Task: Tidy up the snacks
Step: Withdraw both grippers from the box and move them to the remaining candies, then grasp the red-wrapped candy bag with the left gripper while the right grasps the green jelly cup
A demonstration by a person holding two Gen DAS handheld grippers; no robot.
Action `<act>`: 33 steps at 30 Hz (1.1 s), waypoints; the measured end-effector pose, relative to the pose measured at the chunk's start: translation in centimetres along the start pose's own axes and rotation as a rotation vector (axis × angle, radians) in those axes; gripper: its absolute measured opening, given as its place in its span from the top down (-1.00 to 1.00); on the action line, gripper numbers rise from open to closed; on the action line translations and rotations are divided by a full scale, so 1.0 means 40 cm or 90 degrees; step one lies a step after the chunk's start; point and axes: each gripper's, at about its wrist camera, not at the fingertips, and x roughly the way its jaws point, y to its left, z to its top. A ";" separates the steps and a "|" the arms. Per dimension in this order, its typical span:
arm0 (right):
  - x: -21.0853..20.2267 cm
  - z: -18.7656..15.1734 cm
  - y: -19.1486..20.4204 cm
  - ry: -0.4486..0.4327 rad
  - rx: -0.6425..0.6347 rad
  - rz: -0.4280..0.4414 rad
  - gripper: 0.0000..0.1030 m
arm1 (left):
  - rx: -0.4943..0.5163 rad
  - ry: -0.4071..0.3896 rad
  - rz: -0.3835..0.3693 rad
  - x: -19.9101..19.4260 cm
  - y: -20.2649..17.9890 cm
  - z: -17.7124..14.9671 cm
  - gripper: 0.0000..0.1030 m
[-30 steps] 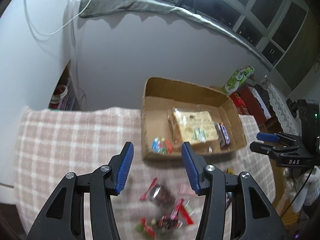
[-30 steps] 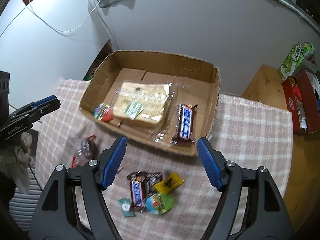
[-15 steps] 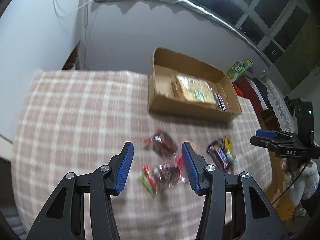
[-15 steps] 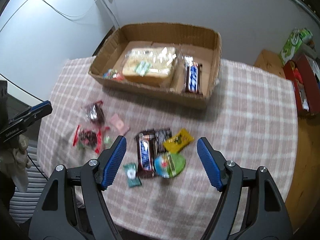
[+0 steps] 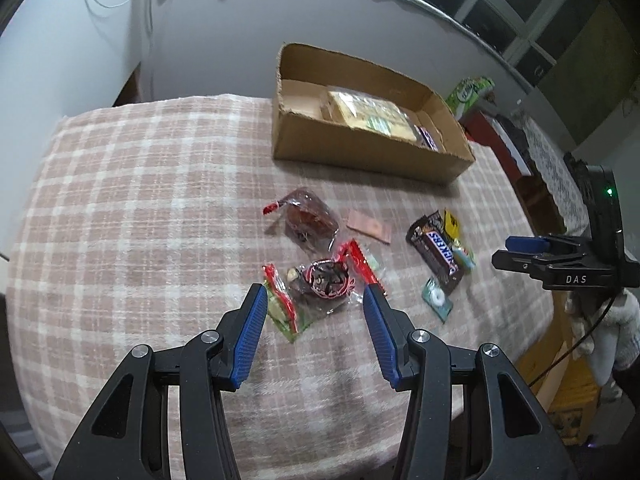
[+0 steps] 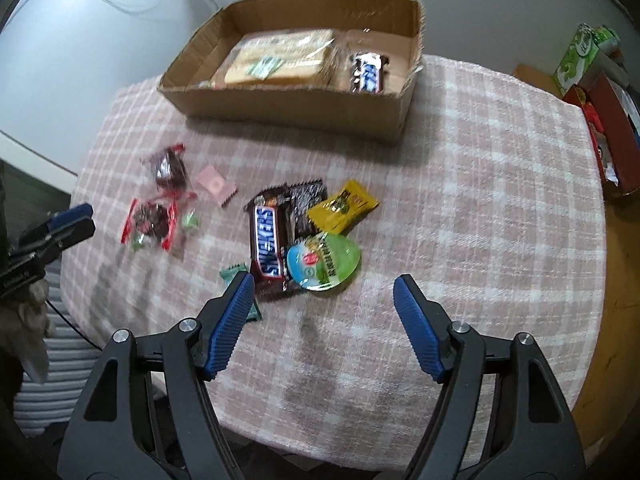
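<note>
Both tools are held spread and empty above the checked worktop (image 6: 480, 168): the left tool (image 5: 314, 320) is lined up on the red-edged snack packet (image 5: 324, 280), the right tool (image 6: 324, 300) near the Snickers bar (image 6: 267, 244), presumably for transfer into the cardboard box (image 6: 288, 108)

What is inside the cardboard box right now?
Inside the cardboard box: a clear-wrapped pack of bread and a blue-labelled chocolate bar. The near wall hides the front strip of the floor.
</note>
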 end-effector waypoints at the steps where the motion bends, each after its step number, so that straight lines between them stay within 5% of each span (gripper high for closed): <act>1: 0.005 -0.001 0.003 0.004 -0.002 -0.001 -0.37 | 0.007 0.003 0.001 0.004 -0.002 0.000 0.05; 20: 0.100 0.027 -0.020 0.041 0.030 0.006 -0.36 | 0.159 0.075 -0.002 0.136 -0.040 0.039 0.05; 33: 0.107 0.029 -0.025 0.045 0.032 0.012 -0.36 | 0.194 0.090 -0.025 0.146 -0.071 0.011 0.05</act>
